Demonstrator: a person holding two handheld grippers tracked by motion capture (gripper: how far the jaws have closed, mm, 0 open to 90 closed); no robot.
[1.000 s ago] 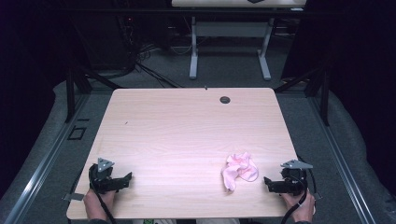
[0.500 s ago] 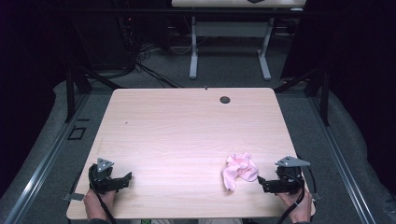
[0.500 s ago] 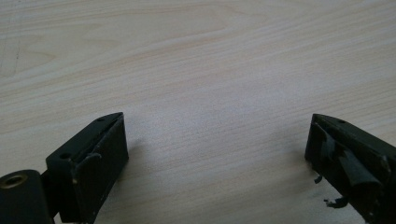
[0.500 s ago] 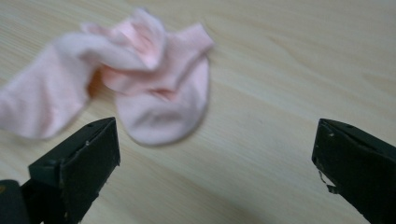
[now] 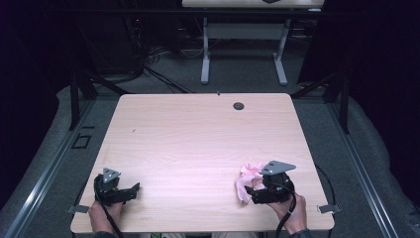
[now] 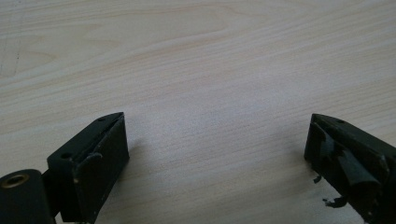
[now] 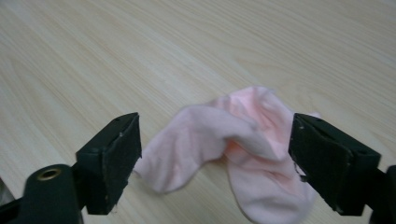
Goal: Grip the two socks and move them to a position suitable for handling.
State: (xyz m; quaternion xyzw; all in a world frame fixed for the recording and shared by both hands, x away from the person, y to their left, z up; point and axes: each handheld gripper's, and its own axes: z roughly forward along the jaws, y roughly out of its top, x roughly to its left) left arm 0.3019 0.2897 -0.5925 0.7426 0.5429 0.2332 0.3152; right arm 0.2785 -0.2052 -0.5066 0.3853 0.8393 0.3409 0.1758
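Here a crumpled pink sock [image 7: 233, 140] is seen low in the right gripper view, folded over itself on the wooden table [image 5: 198, 144], lying between the two black jaws without being pinched. The right gripper [image 5: 253, 191], at the lower right of the high view, is held released and spread around the sock, presumably so that it can be closed on the fabric. The left gripper [image 5: 130, 190], at the lower left, is likewise held released over bare wood, apparently kept in reserve.
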